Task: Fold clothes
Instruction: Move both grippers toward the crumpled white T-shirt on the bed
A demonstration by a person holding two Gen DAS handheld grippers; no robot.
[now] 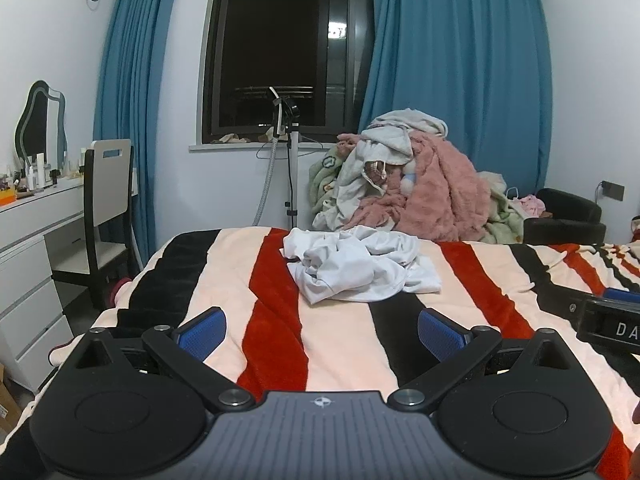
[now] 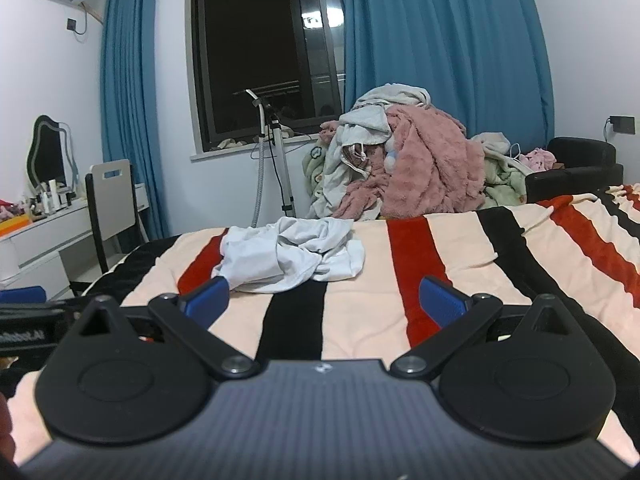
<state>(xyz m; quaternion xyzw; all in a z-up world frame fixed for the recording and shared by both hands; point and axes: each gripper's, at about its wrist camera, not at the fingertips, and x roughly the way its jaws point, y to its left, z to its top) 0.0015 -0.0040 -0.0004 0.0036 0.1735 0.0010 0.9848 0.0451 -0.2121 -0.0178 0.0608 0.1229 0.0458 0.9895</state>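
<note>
A crumpled white garment lies in a heap on the striped bed blanket. My left gripper hovers low over the blanket, short of the garment, open with nothing between its blue pads. My right gripper is also open and empty; its left pad sits just in front of the garment's near edge. The right gripper's body shows at the right edge of the left wrist view, and the left gripper's body at the left edge of the right wrist view.
A big pile of pink, grey and green clothes rises beyond the bed's far edge. A garment steamer stand is by the window. A white dresser with a chair stands left; a black armchair right.
</note>
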